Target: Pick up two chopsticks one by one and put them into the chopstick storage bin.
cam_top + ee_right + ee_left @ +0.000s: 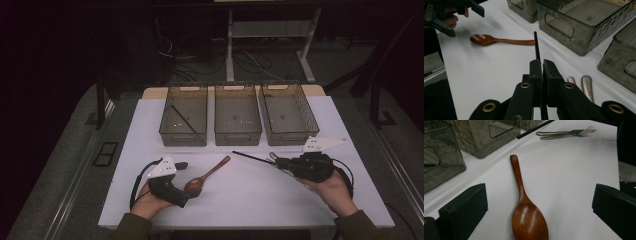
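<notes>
A brown wooden spoon (210, 172) lies on the white board (240, 200), its bowl toward the person. My left gripper (189, 179) is open around that bowl, and in the left gripper view the spoon (526, 215) lies between the wide-apart jaws of the left gripper (539, 195) without touching them. My right gripper (277, 161) is shut on a thin black chopstick (252, 157), which juts out to the left just above the board. In the right gripper view the jaws of the right gripper (541, 63) pinch the chopstick (536, 47), which points at the spoon's handle (519, 41).
Three translucent bins stand side by side at the back of the board; the left bin (183, 135) holds another black chopstick (182, 118). A metal fork (574, 132) and another metal utensil (587, 90) lie on the board under the right gripper.
</notes>
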Demonstrator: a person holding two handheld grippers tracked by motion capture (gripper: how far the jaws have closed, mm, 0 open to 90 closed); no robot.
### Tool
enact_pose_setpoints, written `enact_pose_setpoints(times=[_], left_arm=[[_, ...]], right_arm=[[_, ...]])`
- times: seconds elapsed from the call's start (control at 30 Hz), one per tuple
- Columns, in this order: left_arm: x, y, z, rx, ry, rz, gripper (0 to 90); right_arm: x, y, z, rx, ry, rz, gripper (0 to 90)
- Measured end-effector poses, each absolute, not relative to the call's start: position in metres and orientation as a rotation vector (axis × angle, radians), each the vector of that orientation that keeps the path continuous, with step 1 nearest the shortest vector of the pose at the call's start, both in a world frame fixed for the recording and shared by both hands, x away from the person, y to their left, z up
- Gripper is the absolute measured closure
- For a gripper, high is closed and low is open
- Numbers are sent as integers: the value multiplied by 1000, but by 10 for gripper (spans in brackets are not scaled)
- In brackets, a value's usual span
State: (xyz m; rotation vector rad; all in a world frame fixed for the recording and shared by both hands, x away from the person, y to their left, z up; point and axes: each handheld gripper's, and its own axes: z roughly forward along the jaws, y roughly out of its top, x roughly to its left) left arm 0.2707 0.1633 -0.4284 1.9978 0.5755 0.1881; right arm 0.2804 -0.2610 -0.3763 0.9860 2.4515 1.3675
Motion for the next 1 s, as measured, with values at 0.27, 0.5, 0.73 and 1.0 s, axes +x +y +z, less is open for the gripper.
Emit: enact_pose_setpoints(times=[0.27, 0.5, 0.73, 1.0], left_arm=[[270, 163, -428, 1994, 573, 189, 0], [270, 162, -428, 1996, 574, 187, 0], [271, 162, -428, 2002, 566, 188, 0], [271, 163, -427, 1991, 571, 191, 0]], right_arm=[[289, -256, -366, 978, 2433, 1402, 852], [298, -251, -356, 964, 2402, 1434, 852], [309, -240, -347, 943, 2382, 1447, 852], [329, -219, -346, 932, 2385, 1447, 852]])
